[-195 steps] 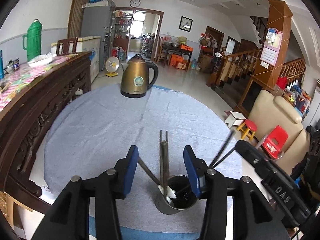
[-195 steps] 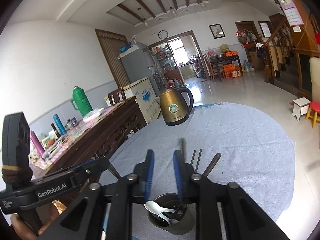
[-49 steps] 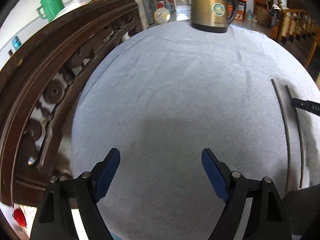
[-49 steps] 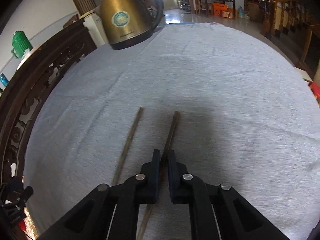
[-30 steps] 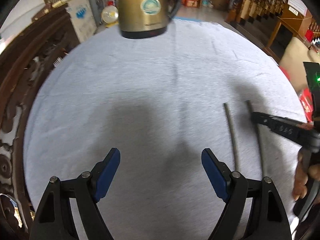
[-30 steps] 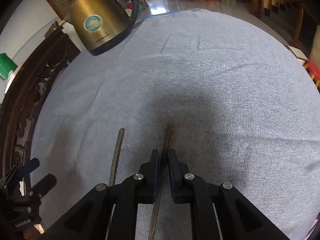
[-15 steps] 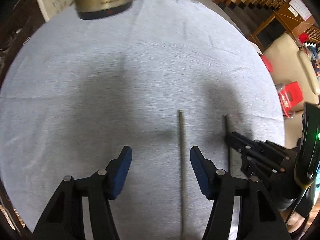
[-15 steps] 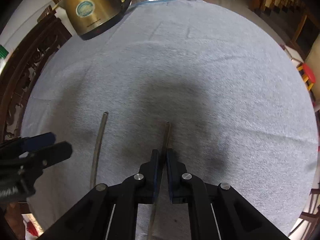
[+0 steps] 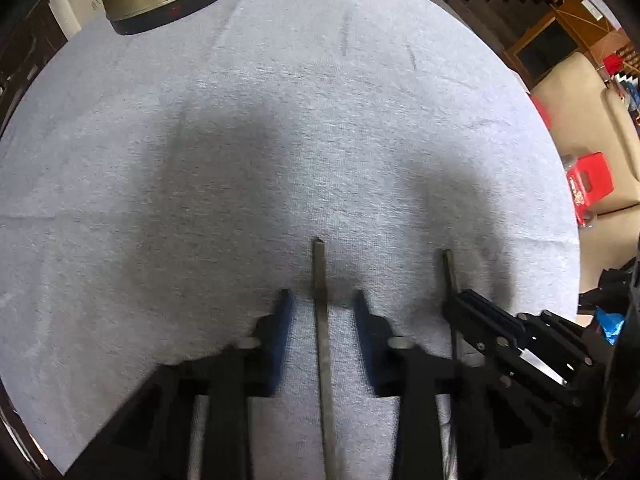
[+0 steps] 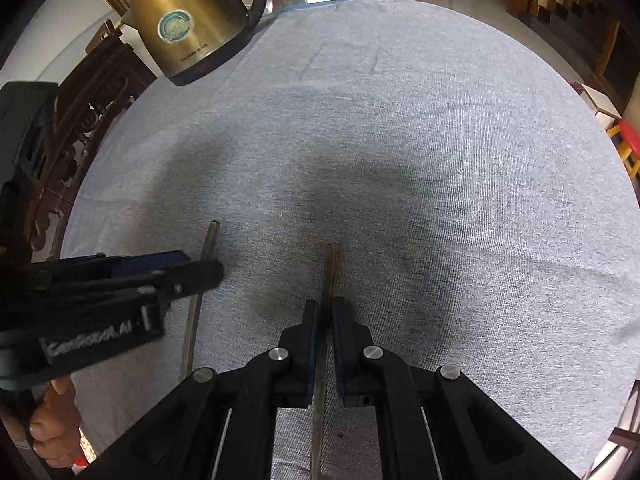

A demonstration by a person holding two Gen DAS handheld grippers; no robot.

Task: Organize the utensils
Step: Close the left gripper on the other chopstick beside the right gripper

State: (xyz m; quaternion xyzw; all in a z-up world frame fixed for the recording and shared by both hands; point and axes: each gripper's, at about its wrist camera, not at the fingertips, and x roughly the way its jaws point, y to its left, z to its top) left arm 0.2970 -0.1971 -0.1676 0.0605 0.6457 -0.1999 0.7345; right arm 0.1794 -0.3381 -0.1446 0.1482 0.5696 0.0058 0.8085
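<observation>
A gold kettle stands far back on the grey-clothed tabletop. Two thin dark chopsticks lie parallel: left gripper, jaws spread, straddles one; right gripper pinches the other.

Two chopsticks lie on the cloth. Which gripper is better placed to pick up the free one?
Left. The left gripper has open jaws on either side of the free chopstick; the right gripper already clamps the other chopstick.
</observation>
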